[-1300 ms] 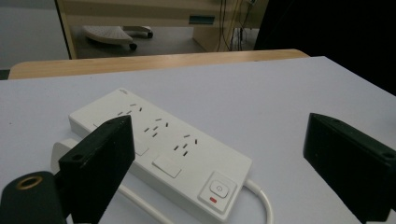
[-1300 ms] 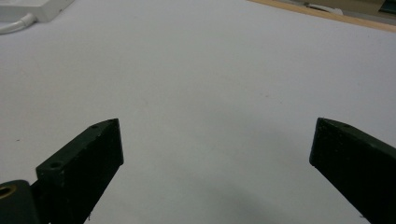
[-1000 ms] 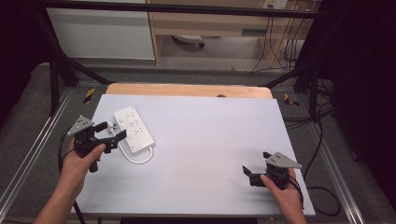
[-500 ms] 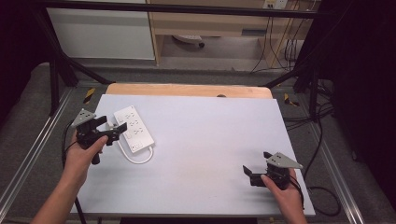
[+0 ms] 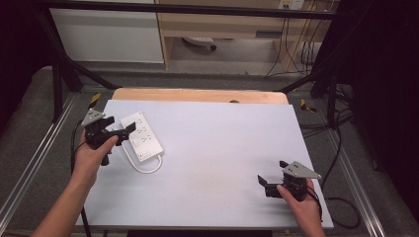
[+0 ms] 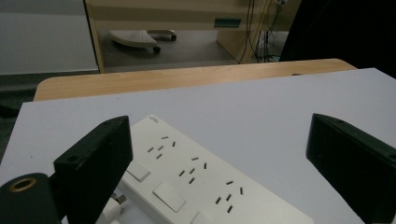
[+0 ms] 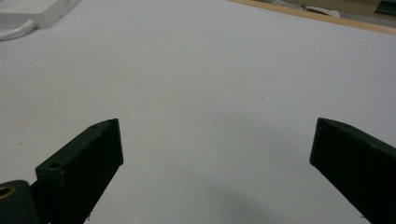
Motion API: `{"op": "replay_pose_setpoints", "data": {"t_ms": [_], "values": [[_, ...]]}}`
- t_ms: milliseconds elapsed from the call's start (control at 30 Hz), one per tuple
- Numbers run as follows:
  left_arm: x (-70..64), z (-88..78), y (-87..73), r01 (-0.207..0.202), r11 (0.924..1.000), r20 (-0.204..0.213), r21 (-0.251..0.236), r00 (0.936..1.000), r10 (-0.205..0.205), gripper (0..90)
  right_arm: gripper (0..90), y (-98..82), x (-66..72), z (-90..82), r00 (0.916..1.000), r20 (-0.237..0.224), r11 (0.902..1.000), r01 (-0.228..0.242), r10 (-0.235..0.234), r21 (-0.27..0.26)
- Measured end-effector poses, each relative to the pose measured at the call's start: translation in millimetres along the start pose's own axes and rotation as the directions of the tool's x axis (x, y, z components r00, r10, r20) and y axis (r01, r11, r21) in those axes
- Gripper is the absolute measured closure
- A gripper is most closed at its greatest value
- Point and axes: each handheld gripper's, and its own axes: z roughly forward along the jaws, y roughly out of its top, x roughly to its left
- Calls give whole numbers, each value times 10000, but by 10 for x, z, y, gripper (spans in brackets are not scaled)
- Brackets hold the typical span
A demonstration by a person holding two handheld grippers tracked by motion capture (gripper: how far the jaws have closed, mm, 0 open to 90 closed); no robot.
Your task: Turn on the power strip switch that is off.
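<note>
White plastic power strip (image 5: 142,137) lies flat on the tabletop (image 5: 222,148), with the left claw (image 5: 129,130) right at its near-left end, wide open and empty. Looks rigid, light, a bit slick; grab across the narrow body.

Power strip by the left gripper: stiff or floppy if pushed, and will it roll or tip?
The power strip looks like a rigid, flat plastic block lying face up, so it would probably slide rather than roll or tip. Its smooth casing on the smooth table may slip easily. The looped white cable looks floppy and would likely drag behind.
</note>
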Motion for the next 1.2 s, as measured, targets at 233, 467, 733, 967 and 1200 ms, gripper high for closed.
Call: {"op": "replay_pose_setpoints", "data": {"t_ms": [233, 467, 733, 967, 1200], "values": [[45, 108, 4, 52, 9999, -293, 86, 9996, -49, 80, 27, 6, 2, -17, 9999, -45, 9998, -137, 137, -170], [85, 207, -13, 176, 9998, -558, 65, 9983, -172, 89, 28, 5, -7, -25, 9999, -34, 9997, -161, 160, -192], [151, 295, -55, 89, 9997, -900, 248, 9959, -66, 97, 29, 4, -9, -32, 9999, -13, 9998, -123, 123, -185], [223, 372, -105, 17, 9985, -1234, 542, 9923, 50, 103, 29, 1, -8, -33, 9999, -3, 9998, -147, 147, -167], [310, 430, -149, 341, 9971, -1453, 683, 9891, -239, 120, 29, -1, -10, -32, 9999, -6, 9998, -164, 164, -151]]}}
